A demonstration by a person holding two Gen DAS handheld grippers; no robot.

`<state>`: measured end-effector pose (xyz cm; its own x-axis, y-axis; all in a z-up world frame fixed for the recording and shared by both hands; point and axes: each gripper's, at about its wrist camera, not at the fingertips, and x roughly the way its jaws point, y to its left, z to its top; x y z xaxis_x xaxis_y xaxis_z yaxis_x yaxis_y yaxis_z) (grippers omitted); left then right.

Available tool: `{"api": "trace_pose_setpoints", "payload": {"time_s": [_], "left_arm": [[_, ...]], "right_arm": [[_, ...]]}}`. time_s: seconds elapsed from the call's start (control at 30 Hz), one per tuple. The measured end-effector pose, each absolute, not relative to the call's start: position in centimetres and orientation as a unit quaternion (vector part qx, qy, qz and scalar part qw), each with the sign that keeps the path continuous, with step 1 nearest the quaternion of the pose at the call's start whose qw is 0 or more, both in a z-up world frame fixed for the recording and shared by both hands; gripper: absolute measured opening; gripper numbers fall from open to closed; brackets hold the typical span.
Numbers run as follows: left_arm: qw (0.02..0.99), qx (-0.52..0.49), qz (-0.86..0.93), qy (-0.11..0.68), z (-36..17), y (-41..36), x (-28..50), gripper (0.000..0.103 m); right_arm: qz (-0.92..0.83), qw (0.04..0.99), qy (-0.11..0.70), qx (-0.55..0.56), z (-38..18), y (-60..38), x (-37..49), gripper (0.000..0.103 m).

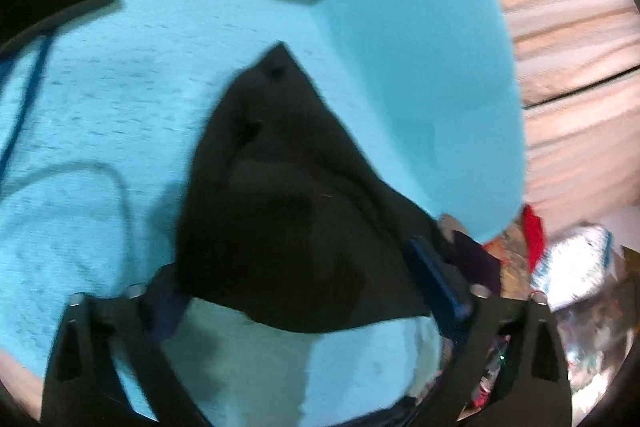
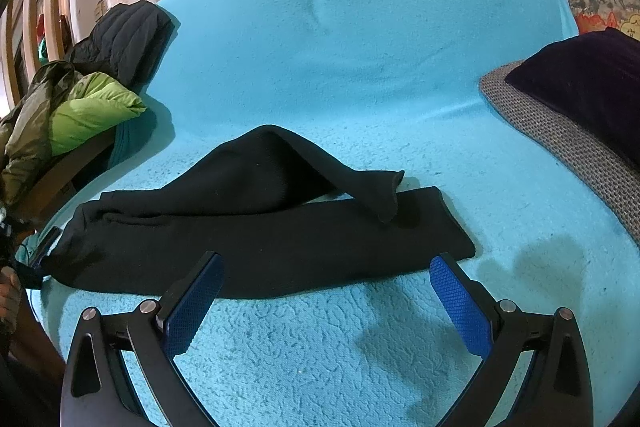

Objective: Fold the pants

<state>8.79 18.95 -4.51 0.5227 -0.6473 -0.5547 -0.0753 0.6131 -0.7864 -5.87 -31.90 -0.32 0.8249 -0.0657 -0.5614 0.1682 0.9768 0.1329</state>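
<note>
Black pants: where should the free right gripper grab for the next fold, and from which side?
Probably the flat leg-hem corner of the black pants, approached from the near edge. It lies flat on the blue blanket, clear of the rumpled upper leg. The right gripper is open; the left gripper has the waist end.

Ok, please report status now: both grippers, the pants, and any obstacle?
Left gripper has pants fabric between its fingers, grip unclear. Right gripper open, hovering near black pants. Pants on blue blanket, one leg loosely folded over. Nothing in the way.

Two tool-mounted fisheyes low over a shared blue blanket [image 2: 360, 39], left nearer.
</note>
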Motion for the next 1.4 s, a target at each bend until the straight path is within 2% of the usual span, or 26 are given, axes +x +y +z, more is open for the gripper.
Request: {"api": "trace_pose_setpoints", "payload": {"time_s": [0.17,0.2,0.27,0.33,0.5,0.73,0.87,0.97,1.03,1.07,1.1,1.13,1.17,1.2,1.4], "left_arm": [[0.801,-0.376,-0.159,0.437,-4.3,18.2,9.0,0.092],[0.804,-0.371,-0.155,0.438,-4.0,18.1,9.2,0.089],[0.807,-0.369,-0.143,0.439,-4.0,17.8,9.4,0.068],[0.792,-0.375,-0.142,0.46,-4.8,18.0,9.8,0.009],[0.813,-0.328,-0.142,0.46,-4.4,17.4,8.7,0.008],[0.835,-0.288,-0.138,0.447,-3.2,16.0,8.7,0.008],[0.83,-0.297,-0.126,0.454,-3.5,15.6,9.2,0.01],[0.831,-0.294,-0.124,0.456,-3.7,15.7,8.9,0.016],[0.834,-0.287,-0.124,0.455,-3.7,15.4,8.9,0.016],[0.836,-0.28,-0.123,0.455,-3.8,15.3,8.8,0.015],[0.842,-0.27,-0.119,0.452,-3.6,15.2,8.8,0.007],[0.848,-0.26,-0.119,0.447,-3.3,15.0,8.7,0.005],[0.851,-0.256,-0.121,0.442,-3.0,14.9,8.5,0.004],[0.855,-0.251,-0.12,0.437,-2.8,14.9,8.3,0.004],[0.866,-0.249,-0.111,0.419,-1.8,16.9,6.2,0.003]], "right_arm": [[-0.062,0.951,0.29,0.089,-0.3,-32.0,-5.9,0.103],[-0.063,0.951,0.289,0.09,-0.3,-32.1,-6.0,0.103],[-0.07,0.951,0.286,0.098,-0.2,-32.5,-6.1,0.103],[-0.078,0.948,0.28,0.13,0.0,-34.2,-6.3,0.103],[-0.1,0.914,0.299,0.254,-0.4,-40.8,-6.4,0.102],[-0.002,0.819,0.347,0.458,-4.4,-48.4,-5.7,0.091],[0.009,0.804,0.369,0.466,-6.0,-48.5,-4.6,0.081],[-0.018,0.817,0.377,0.437,-6.1,-48.2,-4.0,0.066],[-0.027,0.817,0.373,0.439,-6.4,-48.4,-3.4,0.065],[-0.025,0.82,0.374,0.433,-6.4,-48.3,-2.8,0.065],[-0.024,0.824,0.377,0.422,-6.4,-48.0,-2.4,0.063],[-0.017,0.83,0.386,0.402,-6.3,-47.6,-1.7,0.06],[-0.011,0.833,0.394,0.39,-6.4,-47.2,-1.1,0.04],[-0.006,0.832,0.403,0.381,-6.7,-47.0,-0.8,0.004],[0.012,0.827,0.415,0.379,-6.0,-46.5,-3.0,0.003]]}}
